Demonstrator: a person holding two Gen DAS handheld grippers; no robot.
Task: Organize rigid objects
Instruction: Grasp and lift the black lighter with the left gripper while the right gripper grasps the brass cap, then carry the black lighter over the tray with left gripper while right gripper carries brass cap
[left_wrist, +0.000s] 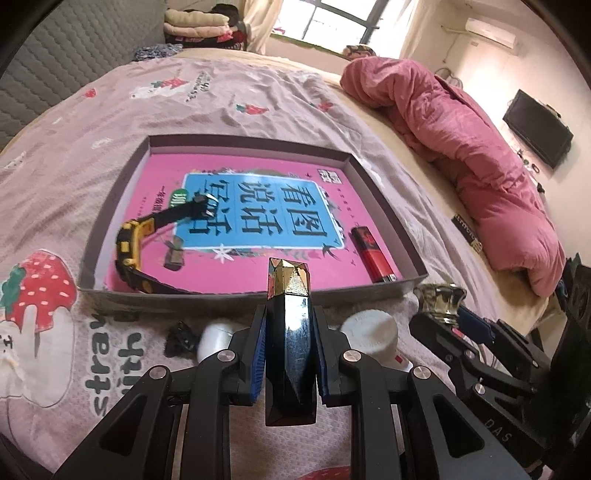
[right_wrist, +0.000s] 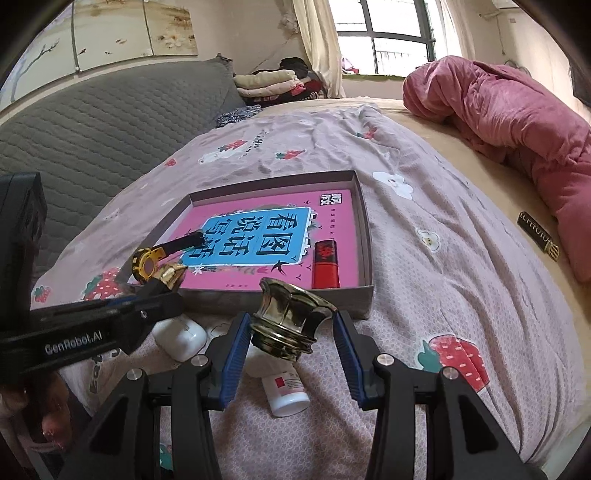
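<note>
I've got the left gripper clamped on the dark lipstick and the right gripper apparently gripping the brass cap (contact unclear); I'd lower both gently into the tray, right of the watch.

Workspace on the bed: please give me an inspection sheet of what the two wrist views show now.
Surface: bed sheet with strawberry print, wrinkled.
Job's things: tray lined with a pink book; a watch and a red lighter lie in it. A white case and a white bottle lie on the sheet in front of the tray.
Clutter: small black piece on the sheet; dark label near the duvet.
Grippers: left gripper shut on a dark faceted tube with a gold tip; right gripper holds a gold cap, tilted.
Cables: nothing seen.
Surroundings: pink duvet, grey headboard, folded clothes, window, wall television.
</note>
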